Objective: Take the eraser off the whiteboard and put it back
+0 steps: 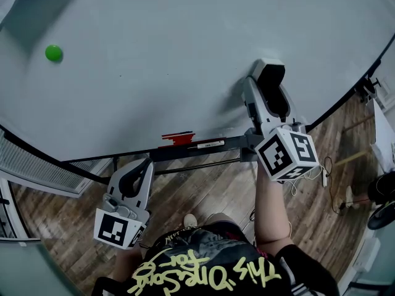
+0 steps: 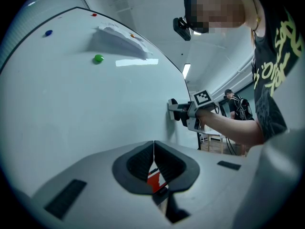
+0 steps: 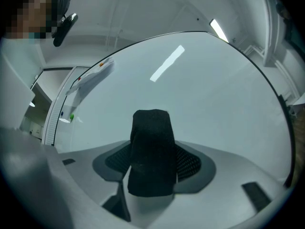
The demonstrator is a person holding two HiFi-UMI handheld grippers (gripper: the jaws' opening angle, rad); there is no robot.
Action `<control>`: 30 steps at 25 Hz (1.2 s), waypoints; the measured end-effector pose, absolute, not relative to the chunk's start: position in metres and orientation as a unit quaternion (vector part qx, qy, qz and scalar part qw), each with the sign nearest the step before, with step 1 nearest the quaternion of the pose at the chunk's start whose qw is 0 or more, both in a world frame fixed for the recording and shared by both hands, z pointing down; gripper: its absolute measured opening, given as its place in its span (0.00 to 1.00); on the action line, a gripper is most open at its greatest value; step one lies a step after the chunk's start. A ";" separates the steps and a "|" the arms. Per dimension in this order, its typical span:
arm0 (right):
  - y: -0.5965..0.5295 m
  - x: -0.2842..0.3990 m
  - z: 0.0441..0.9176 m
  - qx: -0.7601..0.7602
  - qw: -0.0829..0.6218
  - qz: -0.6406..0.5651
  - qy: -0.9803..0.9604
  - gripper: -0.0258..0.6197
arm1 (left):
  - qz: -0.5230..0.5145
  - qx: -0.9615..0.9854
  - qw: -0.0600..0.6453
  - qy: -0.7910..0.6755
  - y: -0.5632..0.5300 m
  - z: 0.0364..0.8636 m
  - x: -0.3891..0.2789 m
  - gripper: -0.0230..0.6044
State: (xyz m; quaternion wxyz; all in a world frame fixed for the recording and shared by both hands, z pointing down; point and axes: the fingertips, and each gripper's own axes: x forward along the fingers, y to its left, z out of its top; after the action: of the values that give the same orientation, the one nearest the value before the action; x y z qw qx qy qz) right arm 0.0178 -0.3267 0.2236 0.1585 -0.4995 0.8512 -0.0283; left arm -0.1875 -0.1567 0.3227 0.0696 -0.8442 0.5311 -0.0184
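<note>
The right claw [image 1: 269, 73] is squeezing the black eraser [image 3: 151, 151] between its two jaws. The eraser is sitting right in the middle of that claw and sticking out past the jaw tips. The claw is pointing straight at the whiteboard [image 1: 154, 60], and the far end of the eraser is right up at the board. I cannot tell if it is really touching. A person's arm [image 1: 271, 208] is reaching out behind this claw and holding it up. The left claw [image 1: 137, 174] is hanging lower down, off to the left of the right claw and well apart from it. Its jaws are pressed together with nothing in between them. Just past the tips of the left claw, the board's tray [image 1: 228, 145] is running along the bottom edge of the board. A red marker [image 1: 178, 139] is lying on that tray. A white marker [image 1: 207, 144] is lying just beside it, on the side nearer the right claw. Both markers are sitting between the two claws. A green magnet [image 1: 54, 53] is sticking to the board far above the left claw and well to the left of the right claw. A wooden floor [image 1: 216, 190] is showing below both claws.
</note>
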 end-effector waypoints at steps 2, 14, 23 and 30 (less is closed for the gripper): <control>-0.327 0.018 0.224 -0.502 0.157 -0.028 0.850 0.44 | -0.019 -0.844 0.070 0.532 -0.155 0.323 -0.188 0.05; -0.328 0.017 0.223 -0.512 0.161 -0.030 0.843 0.44 | -0.017 -0.840 0.071 0.537 -0.151 0.322 -0.195 0.05; -0.330 0.017 0.225 -0.520 0.167 -0.030 0.837 0.44 | -0.017 -0.841 0.072 0.536 -0.150 0.323 -0.194 0.05; -0.331 0.016 0.224 -0.528 0.176 -0.022 0.830 0.44 | -0.016 -0.840 0.071 0.538 -0.148 0.322 -0.197 0.05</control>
State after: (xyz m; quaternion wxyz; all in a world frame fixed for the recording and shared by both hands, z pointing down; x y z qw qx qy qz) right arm 0.0159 -0.3307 0.2242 0.1762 -0.5281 0.8304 -0.0215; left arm -0.1967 -0.1479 0.3225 0.0714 -0.8398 0.5379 -0.0164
